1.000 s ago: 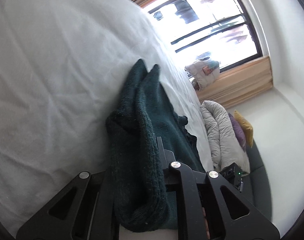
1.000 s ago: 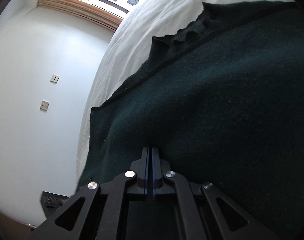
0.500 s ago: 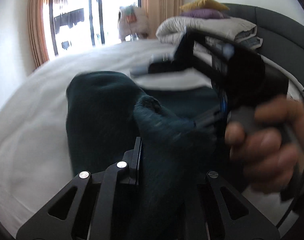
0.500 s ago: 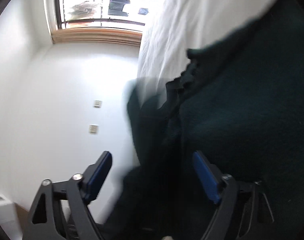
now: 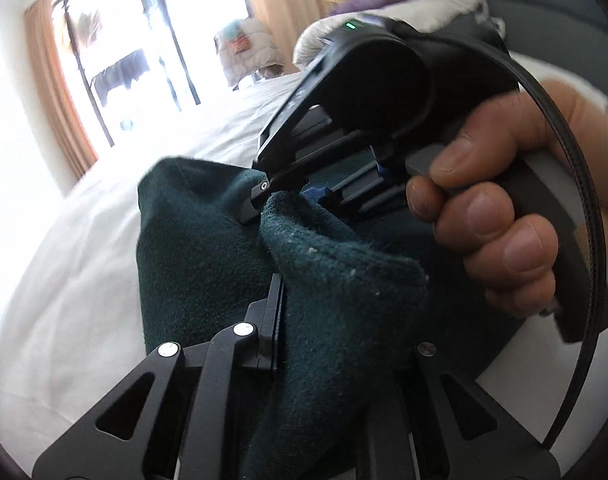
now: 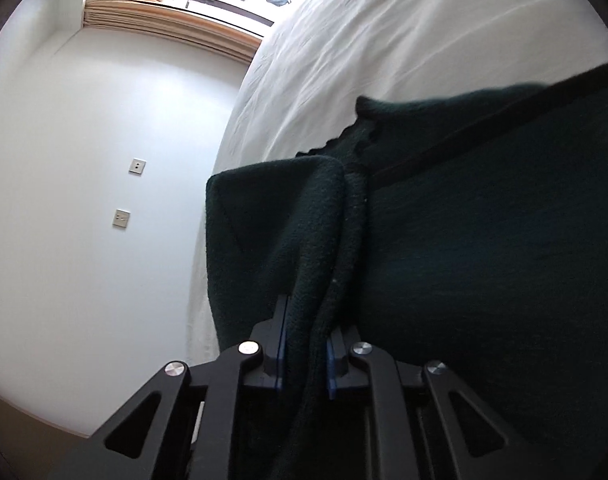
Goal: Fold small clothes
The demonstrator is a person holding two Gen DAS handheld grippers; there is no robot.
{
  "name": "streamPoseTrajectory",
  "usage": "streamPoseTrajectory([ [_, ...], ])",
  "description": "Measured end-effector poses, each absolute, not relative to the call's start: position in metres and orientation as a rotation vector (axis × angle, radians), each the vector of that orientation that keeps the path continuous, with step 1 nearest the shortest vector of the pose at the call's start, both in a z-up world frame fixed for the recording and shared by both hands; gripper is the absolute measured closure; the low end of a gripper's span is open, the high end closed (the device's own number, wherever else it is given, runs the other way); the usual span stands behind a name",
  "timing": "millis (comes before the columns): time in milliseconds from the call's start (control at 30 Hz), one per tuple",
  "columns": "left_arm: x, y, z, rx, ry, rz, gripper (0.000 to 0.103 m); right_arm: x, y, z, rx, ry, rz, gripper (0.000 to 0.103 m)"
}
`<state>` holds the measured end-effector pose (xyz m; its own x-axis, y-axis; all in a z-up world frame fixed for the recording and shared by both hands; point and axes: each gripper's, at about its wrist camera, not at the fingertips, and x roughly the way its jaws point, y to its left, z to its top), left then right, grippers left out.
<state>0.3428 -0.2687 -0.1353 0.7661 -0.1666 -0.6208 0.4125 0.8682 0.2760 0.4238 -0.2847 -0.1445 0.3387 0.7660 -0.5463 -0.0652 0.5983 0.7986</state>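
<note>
While both hand-held grippers are working the same dark green knitted garment [image 5: 207,264], the main risk is loss of grip during the fold. This garment is lying on the white bed sheet [image 5: 63,280], with part of it lifted clear of the sheet.

Left hand-held gripper [image 5: 277,320]: its jaws are sitting nearly together, clamped on a thick fold of the garment that is draping over its right side.

Right hand-held gripper [image 6: 304,352]: its jaws are closing, and a bunched ridge of the garment is lying between the blue pads [image 6: 280,344], which appear to be pressing on it. In the left wrist view this tool [image 5: 368,92] is sitting just above the garment, held by a person's hand [image 5: 500,216].

Risks, as judged:
- The bunched ridge is holding several layers; an inner layer could be slipping out, leaving the fold uneven.
- Both tools are working close together over the garment; a collision or a snagged knit loop is possible.
- The part of the garment nearest the bed edge could be sliding toward the floor.

Count: 1 garment, 2 hand-held grippers, 1 visible hand, 1 bed, 2 wall sockets [image 6: 137,166] beyond the garment.
</note>
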Motion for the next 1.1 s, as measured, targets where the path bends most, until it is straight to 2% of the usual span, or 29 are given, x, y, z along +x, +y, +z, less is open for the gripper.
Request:
streamPoseTrajectory([
  [233,0.318,-0.323,-0.134,0.553,0.568,-0.410,0.093,0.401,-0.331,-0.124,0.609,1.032,0.526,0.090],
  [600,0.312,-0.405,-0.134,0.649,0.556,-0.520,0.093,0.383,-0.398,-0.116,0.596,0.952,0.436,0.090],
  [833,0.300,-0.402,-0.138,0.659,0.537,-0.542,0.093,0.381,-0.410,-0.116,0.593,0.922,0.418,0.090],
  [1033,0.291,-0.397,-0.161,0.670,0.574,-0.577,0.092,0.373,-0.426,-0.148,0.655,0.949,0.374,0.090],
  [1100,0.294,-0.394,-0.165,0.666,0.598,-0.567,0.088,0.376,-0.427,-0.156,0.700,0.941,0.375,0.091],
])
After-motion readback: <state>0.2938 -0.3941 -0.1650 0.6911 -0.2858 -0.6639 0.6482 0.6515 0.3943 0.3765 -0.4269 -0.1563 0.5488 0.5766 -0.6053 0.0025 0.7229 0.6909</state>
